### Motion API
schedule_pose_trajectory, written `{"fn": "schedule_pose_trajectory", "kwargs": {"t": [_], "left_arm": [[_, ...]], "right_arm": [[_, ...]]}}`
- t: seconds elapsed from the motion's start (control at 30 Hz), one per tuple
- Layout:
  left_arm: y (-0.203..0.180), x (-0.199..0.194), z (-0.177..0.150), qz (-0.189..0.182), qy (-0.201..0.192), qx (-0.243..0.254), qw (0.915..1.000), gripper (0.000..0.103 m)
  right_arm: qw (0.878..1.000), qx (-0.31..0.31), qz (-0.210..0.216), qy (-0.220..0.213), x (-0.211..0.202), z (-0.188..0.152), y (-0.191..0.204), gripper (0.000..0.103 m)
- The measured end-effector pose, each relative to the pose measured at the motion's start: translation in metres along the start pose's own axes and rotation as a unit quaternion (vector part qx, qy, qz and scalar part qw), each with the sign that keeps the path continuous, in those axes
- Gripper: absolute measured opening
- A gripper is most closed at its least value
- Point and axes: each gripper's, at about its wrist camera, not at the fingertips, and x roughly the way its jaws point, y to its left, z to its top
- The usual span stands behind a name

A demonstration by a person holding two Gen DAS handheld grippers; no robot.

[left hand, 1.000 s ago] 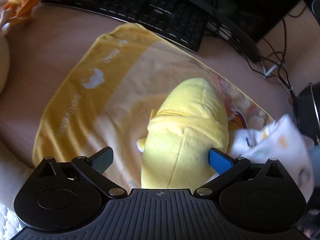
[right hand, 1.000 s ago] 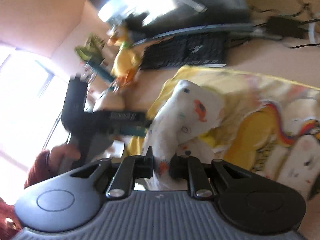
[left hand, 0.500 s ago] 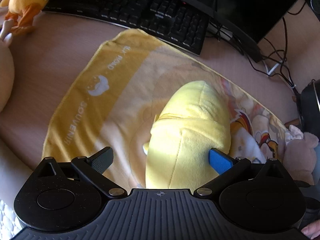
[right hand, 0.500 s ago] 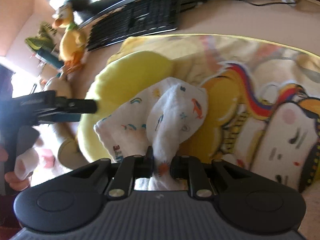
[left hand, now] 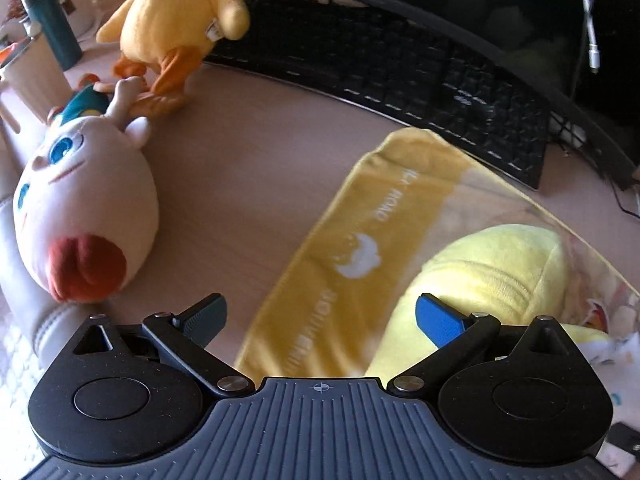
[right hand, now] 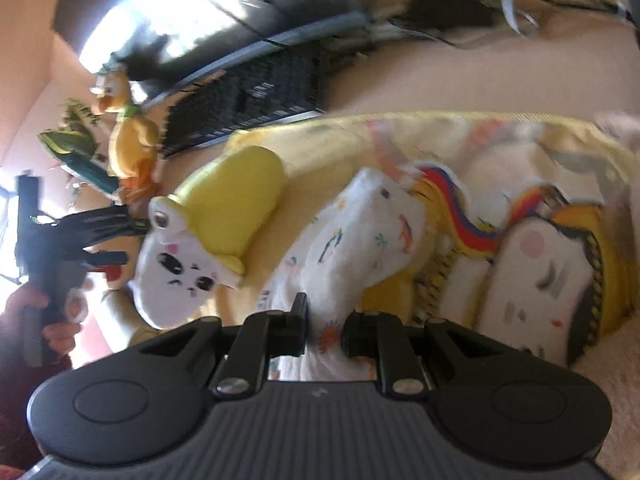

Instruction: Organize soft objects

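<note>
My left gripper (left hand: 320,316) is open with nothing between its fingers, over the left end of the yellow towel (left hand: 360,248). The yellow plush (left hand: 500,272) lies on the towel just beyond the blue right finger (left hand: 440,320). In the right wrist view that plush (right hand: 208,232) shows a white face. My right gripper (right hand: 324,328) is shut on a white patterned cloth (right hand: 360,232), which drapes onto the rainbow-printed towel (right hand: 528,200) beside the plush. The left gripper (right hand: 80,240) shows at the far left of this view, held by a hand (right hand: 56,328).
A white egg-shaped plush with a red mouth (left hand: 80,216) lies left of the towel. An orange-yellow duck plush (left hand: 176,12) stands behind it. A black keyboard (left hand: 400,80) and cables run along the back. A teal bottle (left hand: 52,28) stands far left.
My left gripper has swung left, so the yellow plush is no longer between its fingers. The right gripper has moved the white cloth off the plush to the towel beside it.
</note>
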Motion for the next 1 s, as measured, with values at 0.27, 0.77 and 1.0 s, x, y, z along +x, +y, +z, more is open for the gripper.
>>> {"fn": "schedule_pose_trajectory", "kwargs": {"t": [0.27,0.77,1.0], "left_arm": [[0.003,-0.040,-0.011,-0.114,-0.013,-0.004,0.9934,0.103],[-0.025,0.010,-0.016,-0.146,0.063,0.028,0.9869,0.103],[-0.034,0.026,-0.014,-0.145,0.084,0.033,0.9854,0.103]], "right_arm": [[0.996,-0.060,0.057,-0.034,0.012,0.033,0.058,0.017],[0.996,-0.074,0.034,0.029,0.102,0.053,0.071,0.017],[0.998,-0.044,0.038,0.017,0.079,0.044,0.046,0.017]]}}
